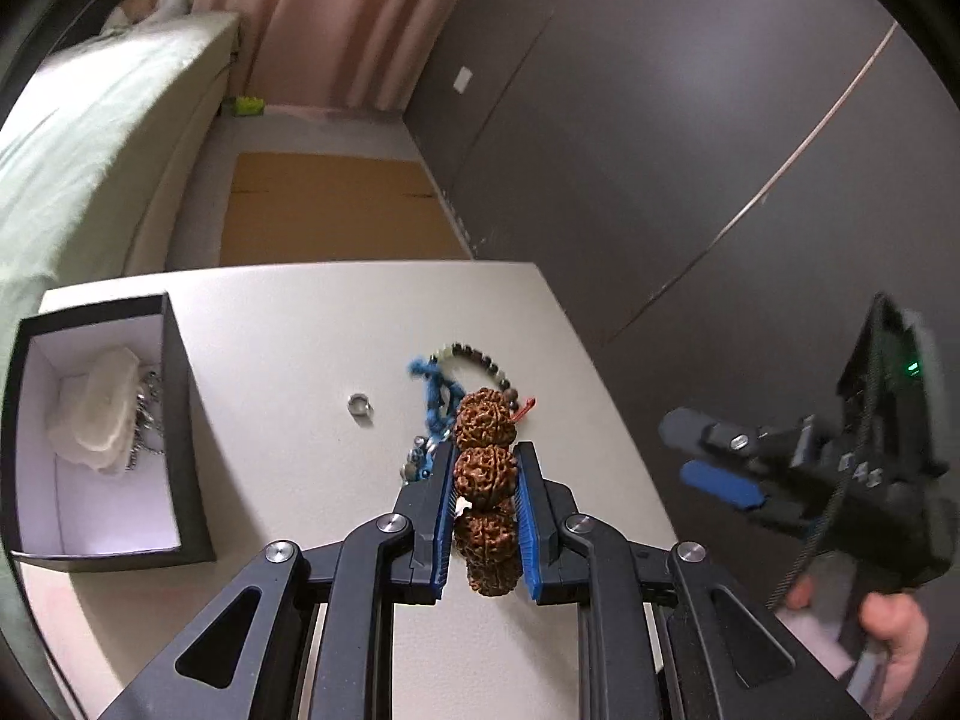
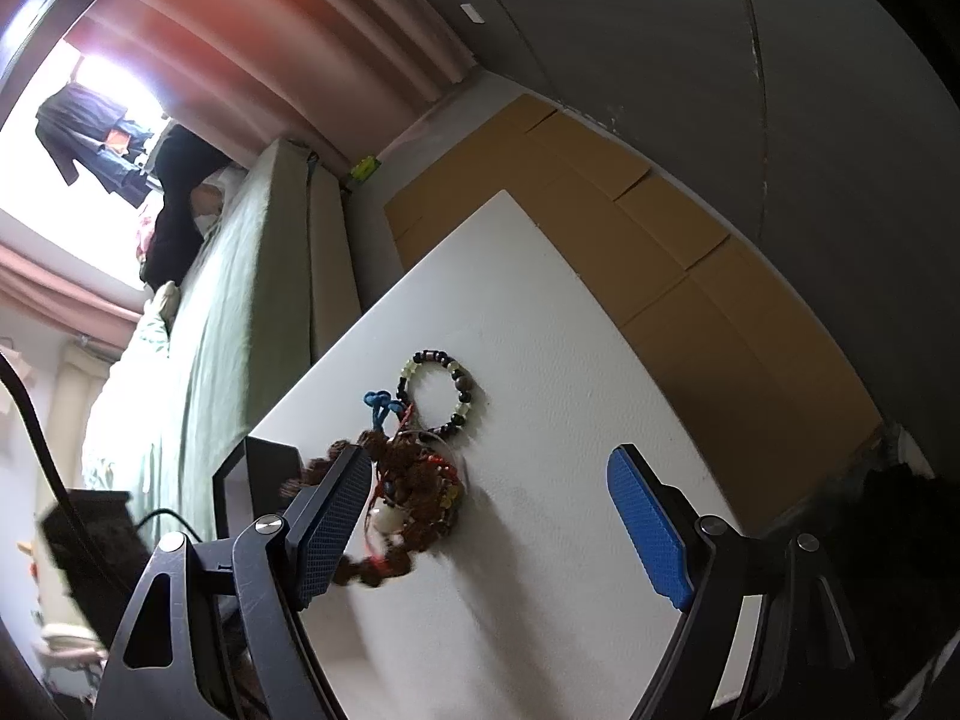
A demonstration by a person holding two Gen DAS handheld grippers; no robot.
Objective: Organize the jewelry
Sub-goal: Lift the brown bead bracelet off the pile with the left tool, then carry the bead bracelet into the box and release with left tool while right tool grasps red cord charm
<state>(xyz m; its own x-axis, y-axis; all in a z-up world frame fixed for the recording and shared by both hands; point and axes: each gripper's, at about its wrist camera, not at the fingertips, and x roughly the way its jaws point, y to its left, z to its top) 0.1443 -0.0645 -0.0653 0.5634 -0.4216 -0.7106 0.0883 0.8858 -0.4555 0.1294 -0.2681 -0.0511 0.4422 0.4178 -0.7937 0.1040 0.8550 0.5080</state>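
My left gripper (image 1: 485,468) is shut on a string of big brown wrinkled beads (image 1: 485,474), holding it just over the white table (image 1: 288,324). Beyond it lie a dark-and-pale bead bracelet (image 1: 480,357), a blue cord (image 1: 441,393) and a small silver ring (image 1: 360,405). An open black box (image 1: 99,432) with a white lining stands at the left, holding a pale pouch and a silver chain. My right gripper (image 2: 498,516) hangs open above the table, with the brown beads (image 2: 414,480) and the bracelet (image 2: 435,390) ahead of its left finger. In the left wrist view the right gripper (image 1: 708,456) is at the right edge.
A bed with a green sheet (image 1: 78,138) runs along the left. Brown cardboard (image 1: 336,210) lies on the floor past the table's far edge. A grey wall (image 1: 690,120) closes the right side. A person's hand (image 1: 888,630) holds the right gripper's handle.
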